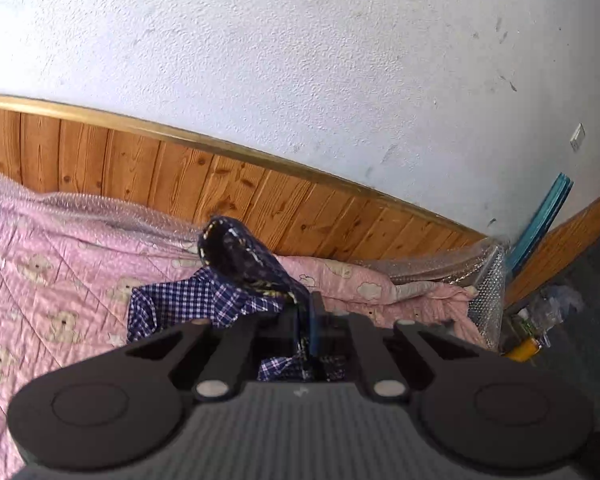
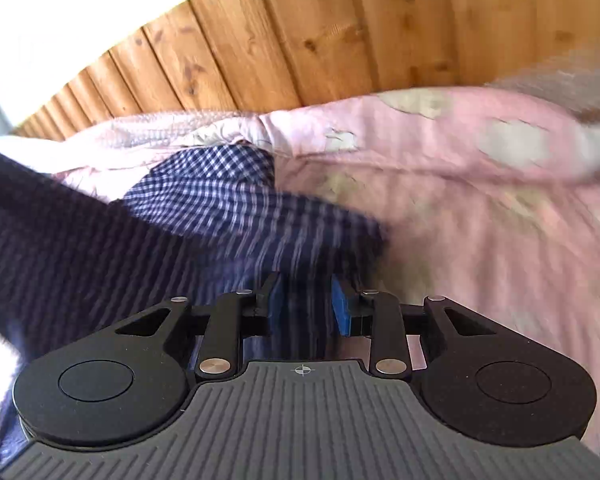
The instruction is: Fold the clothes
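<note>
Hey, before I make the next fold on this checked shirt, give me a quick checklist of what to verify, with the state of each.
1. Left hand-held gripper shut on the checked shirt: ok, cloth pinched between its closed pads.
2. Right hand-held gripper gripping the shirt: not ok, jaws stand apart with cloth only lying between them.
3. Shirt spread flat for folding: not ok, it is bunched and partly lifted.
4. Pink quilt beside the shirt free of other items: ok in the visible part.
5. Right view sharp enough to judge: not ok, motion blur.
6. Where collar and sleeves lie: cannot tell.
</note>
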Demonstrator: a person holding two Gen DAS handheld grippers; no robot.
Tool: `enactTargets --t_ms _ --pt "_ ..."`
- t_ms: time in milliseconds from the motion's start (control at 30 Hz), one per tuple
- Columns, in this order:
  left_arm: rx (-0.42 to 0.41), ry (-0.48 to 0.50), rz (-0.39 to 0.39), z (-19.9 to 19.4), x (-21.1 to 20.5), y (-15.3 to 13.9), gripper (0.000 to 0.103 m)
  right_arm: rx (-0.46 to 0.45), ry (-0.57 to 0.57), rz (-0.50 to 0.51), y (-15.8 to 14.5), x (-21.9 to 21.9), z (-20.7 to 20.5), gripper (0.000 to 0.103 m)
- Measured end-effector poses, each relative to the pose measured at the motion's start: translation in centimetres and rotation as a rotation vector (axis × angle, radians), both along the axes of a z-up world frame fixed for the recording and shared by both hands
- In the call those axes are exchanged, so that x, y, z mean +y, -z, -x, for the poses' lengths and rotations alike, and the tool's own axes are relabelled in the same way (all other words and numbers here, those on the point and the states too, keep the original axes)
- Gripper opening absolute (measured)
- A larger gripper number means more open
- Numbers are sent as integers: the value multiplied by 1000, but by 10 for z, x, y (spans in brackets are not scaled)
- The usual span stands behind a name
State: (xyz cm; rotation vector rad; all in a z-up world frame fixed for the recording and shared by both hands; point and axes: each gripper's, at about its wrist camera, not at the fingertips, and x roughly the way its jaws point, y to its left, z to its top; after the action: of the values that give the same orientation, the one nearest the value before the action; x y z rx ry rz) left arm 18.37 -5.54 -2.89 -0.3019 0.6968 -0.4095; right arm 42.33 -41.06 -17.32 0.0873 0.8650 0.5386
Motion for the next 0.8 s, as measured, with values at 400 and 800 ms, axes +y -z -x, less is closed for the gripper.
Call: enactTargets --t_ms 400,800 --pt "-138 111 -290 32 -72 -7 6 163 -55 -227 -8 -19 -6 31" --pt "-175 622 -607 144 -179 84 5 551 49 -577 64 -75 19 41"
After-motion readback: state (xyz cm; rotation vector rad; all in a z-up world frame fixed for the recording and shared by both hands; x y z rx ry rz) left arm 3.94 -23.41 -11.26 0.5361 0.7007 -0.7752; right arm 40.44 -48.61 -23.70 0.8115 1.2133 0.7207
